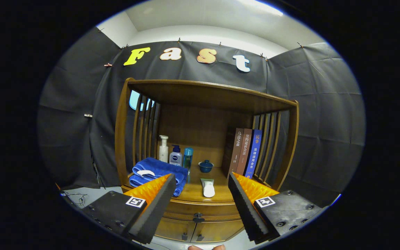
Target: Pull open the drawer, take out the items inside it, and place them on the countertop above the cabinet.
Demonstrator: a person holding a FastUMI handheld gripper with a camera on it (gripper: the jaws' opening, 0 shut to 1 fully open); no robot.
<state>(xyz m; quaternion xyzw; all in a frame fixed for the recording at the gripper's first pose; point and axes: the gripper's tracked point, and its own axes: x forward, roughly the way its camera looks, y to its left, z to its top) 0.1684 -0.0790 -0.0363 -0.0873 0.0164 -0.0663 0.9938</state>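
Observation:
A wooden cabinet (292, 139) stands ahead of me. Its drawer (205, 208) is closed, with a dark knob (198, 217) at its middle, between and below my fingertips. My gripper (201, 182) is open and holds nothing, some way back from the drawer front. The countertop (217, 173) above the drawer carries a folded blue towel (158, 170), a white tube (207, 187) lying near the front edge, and a small blue lidded cup (206, 166).
At the back left of the countertop stand a white pump bottle (163, 148), a dark-capped bottle (176, 155) and a teal bottle (188, 157). Three books (245, 152) lean upright at the right. Two small doors (196, 231) sit under the drawer.

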